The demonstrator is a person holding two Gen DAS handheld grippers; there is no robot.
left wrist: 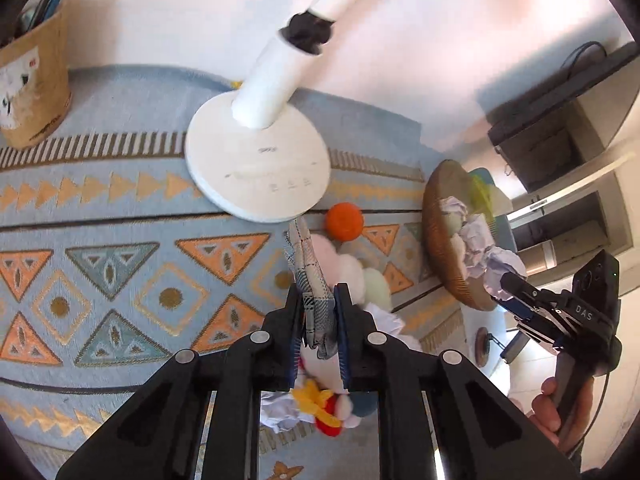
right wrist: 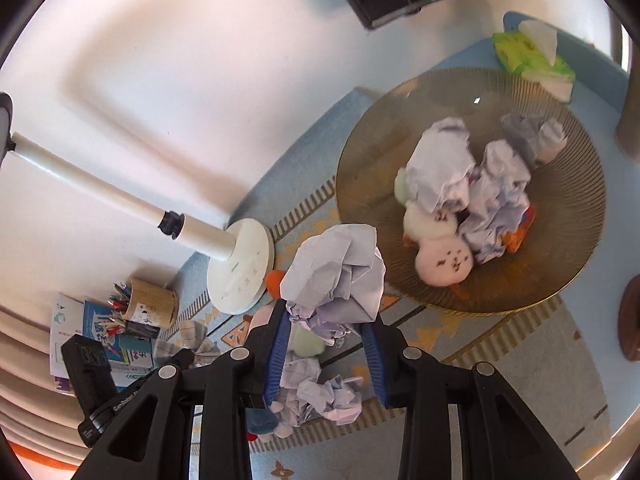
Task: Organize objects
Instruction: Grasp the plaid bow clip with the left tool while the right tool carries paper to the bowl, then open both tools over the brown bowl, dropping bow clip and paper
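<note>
the bench is covered by a pale blue woven cloth (left wrist: 120, 208) patterned with orange and teal triangles, diamonds and a striped border; a white wall is seen behind it. a white lamp base (left wrist: 258, 164) is set on the cloth near the wall, with its white stem rising from it. a brown pen cup (left wrist: 34, 84) is stood at the far corner, beside a stack of booklets (right wrist: 100, 332). dark shelving (left wrist: 560, 120) is seen at the room's edge.

a plaid cloth (left wrist: 312, 280) is clamped between the jaws of the left gripper (left wrist: 318, 320), held above a pile of soft plush toys (left wrist: 360, 276) and an orange ball (left wrist: 344, 222) just beside the lamp base.

a crumpled paper ball (right wrist: 336, 276) is grasped by the right gripper (right wrist: 326, 344), near the rim of a round brown ribbed bowl (right wrist: 560, 272). inside the bowl, several crumpled papers (right wrist: 496, 188) and 2 pale plush toys (right wrist: 440, 256) are piled. a green tissue pack (right wrist: 532, 60) is placed behind the bowl. more crumpled paper (right wrist: 332, 396) is left on the cloth below the right gripper.
</note>
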